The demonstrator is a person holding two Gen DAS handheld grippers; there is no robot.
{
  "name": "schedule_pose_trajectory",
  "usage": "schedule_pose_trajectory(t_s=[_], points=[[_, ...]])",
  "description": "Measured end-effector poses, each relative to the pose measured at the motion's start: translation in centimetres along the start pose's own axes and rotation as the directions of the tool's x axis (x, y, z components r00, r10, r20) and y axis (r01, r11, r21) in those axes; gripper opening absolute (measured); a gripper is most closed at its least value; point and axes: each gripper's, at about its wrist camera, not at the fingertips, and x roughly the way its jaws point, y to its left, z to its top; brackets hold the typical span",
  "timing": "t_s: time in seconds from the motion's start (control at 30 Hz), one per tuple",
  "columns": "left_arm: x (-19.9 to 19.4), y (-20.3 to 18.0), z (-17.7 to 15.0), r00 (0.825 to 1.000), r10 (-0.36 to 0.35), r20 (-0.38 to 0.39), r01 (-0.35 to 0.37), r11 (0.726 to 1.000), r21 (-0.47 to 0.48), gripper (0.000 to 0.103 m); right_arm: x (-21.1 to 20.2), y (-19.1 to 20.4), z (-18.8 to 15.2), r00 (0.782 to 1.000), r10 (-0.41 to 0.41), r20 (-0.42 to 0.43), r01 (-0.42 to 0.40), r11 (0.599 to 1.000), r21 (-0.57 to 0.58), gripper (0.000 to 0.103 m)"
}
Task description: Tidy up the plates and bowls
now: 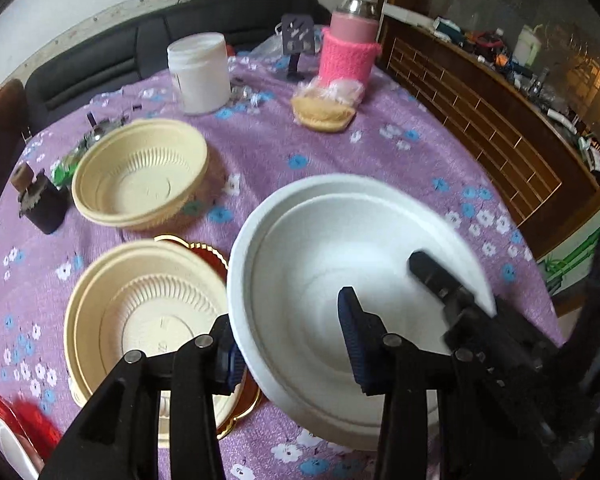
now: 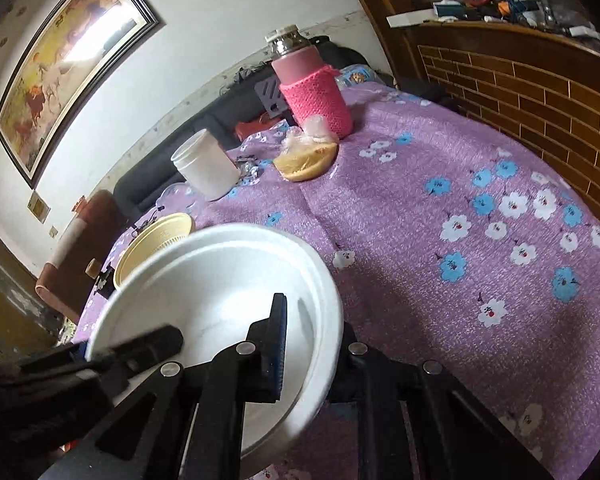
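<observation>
A white foam bowl (image 1: pixel 320 264) is held tilted above the purple flowered tablecloth. My left gripper (image 1: pixel 290 344) straddles its near left rim, one finger outside, one inside. My right gripper (image 2: pixel 312 340) is shut on its right rim, and its finger (image 1: pixel 440 276) shows inside the bowl. The bowl (image 2: pixel 220 280) also fills the lower left of the right wrist view. A cream ribbed bowl (image 1: pixel 140 320) sits on a red gold-edged plate (image 1: pixel 208 250) at the left. A second cream bowl (image 1: pixel 140 176) stands behind it.
A white jar (image 1: pixel 200 72), a pink-sleeved flask (image 1: pixel 350 48), a bagged bun (image 1: pixel 324 112) and a small dark stand (image 1: pixel 296 44) stand at the table's far side. A dark bottle (image 1: pixel 40 200) and a red item (image 1: pixel 20 420) lie left. A wooden counter (image 1: pixel 500 100) runs along the right.
</observation>
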Motion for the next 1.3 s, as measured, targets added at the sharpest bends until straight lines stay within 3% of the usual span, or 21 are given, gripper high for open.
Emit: schedule_pose_trajectory(t_s=[0.17, 0.33, 0.47, 0.67, 0.77, 0.83, 0.97, 1.0, 1.07, 1.1, 1.13, 1.17, 1.2, 1.27, 1.3], points=[[0.4, -0.2, -0.3, 1.000, -0.027, -0.008, 0.027, 0.999, -0.017, 0.041, 0.1, -0.2, 0.2, 0.999, -0.038, 0.013, 0.038, 0.999, -0.025, 0.014], [-0.1, -0.6, -0.3, 1.000, -0.008, 0.013, 0.007, 1.000, 0.014, 0.041, 0.2, -0.3, 0.2, 0.999, -0.035, 0.005, 0.035, 0.999, -0.025, 0.014], [0.1, -0.9, -0.3, 1.000, 0.005, -0.006, -0.005, 0.999, 0.036, 0.054, 0.6, -0.7, 0.0, 0.990, -0.139, 0.004, 0.139, 0.990, -0.012, 0.015], [-2.4, 2.3, 0.2, 0.999, -0.042, 0.025, 0.042, 0.999, -0.006, 0.055, 0.4, -1.3, 0.2, 0.989, -0.150, 0.015, 0.150, 0.989, 0.009, 0.015], [-4.5, 5.9, -0.2, 0.997, -0.005, 0.074, 0.009, 0.999, -0.051, 0.071, -1.5, -0.7, 0.4, 0.990, -0.106, 0.098, 0.106, 0.994, 0.003, 0.015], [-5.3, 9.3, -0.9, 0.993, 0.049, 0.103, -0.036, 0.992, -0.120, 0.074, -2.9, 0.6, 0.3, 0.988, -0.015, 0.151, 0.024, 0.998, -0.053, 0.015], [-4.3, 15.7, -2.8, 0.998, 0.037, 0.055, -0.020, 0.956, -0.292, 0.074, -3.8, 3.7, -0.5, 0.980, 0.167, 0.107, -0.147, 0.974, -0.173, 0.022], [-3.9, 16.8, -3.4, 0.999, 0.025, 0.043, -0.010, 0.946, -0.323, 0.074, -3.9, 4.1, -0.6, 0.982, 0.155, 0.105, -0.134, 0.974, -0.183, 0.022], [-3.4, 17.9, -4.3, 1.000, 0.010, 0.026, -0.001, 0.937, -0.351, 0.074, -4.3, 4.4, -0.8, 0.987, 0.021, 0.157, 0.008, 0.983, -0.184, 0.022], [-3.2, 18.4, -4.8, 1.000, 0.009, 0.020, -0.001, 0.934, -0.358, 0.074, -4.5, 4.4, -0.9, 0.976, -0.094, 0.197, 0.130, 0.976, -0.176, 0.022], [-3.2, 18.5, -5.0, 1.000, 0.006, 0.018, 0.001, 0.932, -0.361, 0.074, -4.7, 3.9, -0.8, 0.948, -0.214, 0.235, 0.251, 0.958, -0.141, 0.022], [-3.1, 18.7, -5.3, 1.000, -0.002, 0.017, 0.008, 0.931, -0.364, 0.074, -5.0, 3.5, -0.8, 0.938, -0.243, 0.246, 0.278, 0.954, -0.115, 0.023], [-3.0, 18.9, -5.4, 1.000, -0.008, 0.018, 0.014, 0.932, -0.363, 0.074, -5.5, 3.1, -0.5, 0.942, -0.226, 0.249, 0.256, 0.962, -0.093, 0.025], [-3.0, 19.2, -5.5, 1.000, -0.016, 0.020, 0.022, 0.933, -0.359, 0.074, -5.9, 4.3, -0.1, 0.970, -0.112, 0.215, 0.145, 0.979, -0.143, 0.025], [-2.8, 19.1, -5.4, 1.000, -0.025, 0.016, 0.029, 0.935, -0.355, 0.074, -5.4, 5.4, 0.1, 0.988, -0.019, 0.150, 0.048, 0.980, -0.191, 0.025]])
